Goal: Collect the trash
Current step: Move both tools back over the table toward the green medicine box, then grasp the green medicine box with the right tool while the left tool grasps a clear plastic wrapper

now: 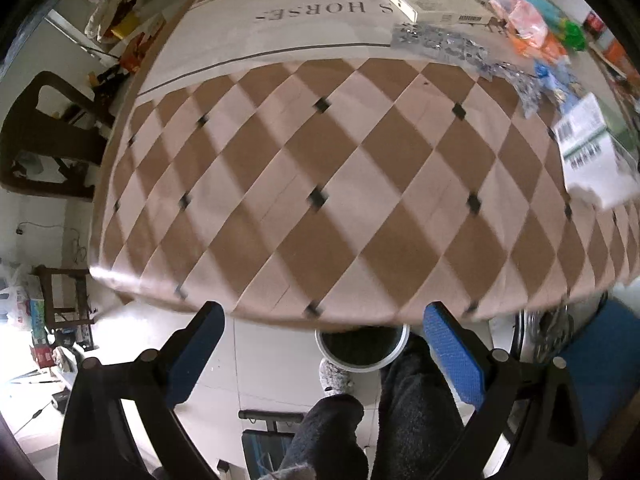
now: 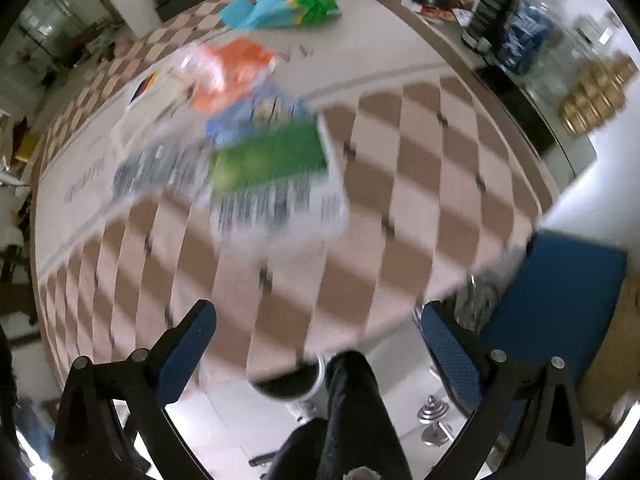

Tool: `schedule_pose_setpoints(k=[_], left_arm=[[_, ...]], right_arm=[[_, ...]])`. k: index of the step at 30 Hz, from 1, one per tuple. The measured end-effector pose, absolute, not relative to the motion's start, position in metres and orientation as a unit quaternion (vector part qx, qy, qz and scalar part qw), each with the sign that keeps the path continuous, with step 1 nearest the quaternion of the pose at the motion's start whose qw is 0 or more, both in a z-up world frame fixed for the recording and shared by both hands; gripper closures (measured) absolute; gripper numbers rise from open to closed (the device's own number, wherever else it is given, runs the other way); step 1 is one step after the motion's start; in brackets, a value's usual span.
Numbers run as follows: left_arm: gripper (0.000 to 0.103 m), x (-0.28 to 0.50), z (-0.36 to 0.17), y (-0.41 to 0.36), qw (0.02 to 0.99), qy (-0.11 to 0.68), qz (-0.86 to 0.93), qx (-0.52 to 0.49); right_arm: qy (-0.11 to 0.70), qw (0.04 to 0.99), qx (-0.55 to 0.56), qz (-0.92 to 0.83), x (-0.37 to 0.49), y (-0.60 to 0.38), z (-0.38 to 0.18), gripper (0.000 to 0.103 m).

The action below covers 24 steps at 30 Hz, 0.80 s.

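Observation:
Several pieces of trash lie on the checkered tablecloth [image 1: 320, 168]. In the left wrist view, at the far right, I see a white box [image 1: 436, 4], a silver foil wrapper [image 1: 440, 46], an orange-pink bag [image 1: 536, 32] and a green-and-white packet [image 1: 588, 148]. The right wrist view is blurred; it shows the green-and-white packet [image 2: 276, 172], an orange bag [image 2: 236, 72], a silver wrapper [image 2: 156, 172] and a light-blue-and-green bag [image 2: 280, 8]. A round white-rimmed bin [image 1: 362, 350] [image 2: 292, 380] stands on the floor under the table's near edge. My left gripper [image 1: 324, 310] and right gripper [image 2: 318, 308] hover over that edge, both open and holding nothing.
A person's legs in dark trousers [image 1: 412, 408] [image 2: 352, 412] are below the table beside the bin. A blue chair [image 2: 560, 300] stands at the right. A dark wooden chair [image 1: 48, 140] is at the left. Shelves and boxes [image 2: 520, 32] crowd the far right side.

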State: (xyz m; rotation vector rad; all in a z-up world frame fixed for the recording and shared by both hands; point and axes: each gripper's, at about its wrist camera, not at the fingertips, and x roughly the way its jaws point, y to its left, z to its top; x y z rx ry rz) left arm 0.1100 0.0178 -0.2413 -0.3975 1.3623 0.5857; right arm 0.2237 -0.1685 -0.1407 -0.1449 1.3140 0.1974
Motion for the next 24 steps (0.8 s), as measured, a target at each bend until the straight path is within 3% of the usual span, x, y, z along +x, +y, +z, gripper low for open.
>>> schedule_pose_setpoints(k=[9, 24], left_arm=[[0.001, 0.168, -0.252, 0.035, 0.682, 0.64, 0.277, -0.221], [0.001, 0.195, -0.269, 0.063, 0.662, 0.653, 0.321, -0.182]], right_arm=[[0.666, 0.724, -0.062, 0.166, 0.307, -0.107, -0.18, 0.0], [0.715, 0.678, -0.018, 0.17, 0.303, -0.112, -0.19, 0.0]])
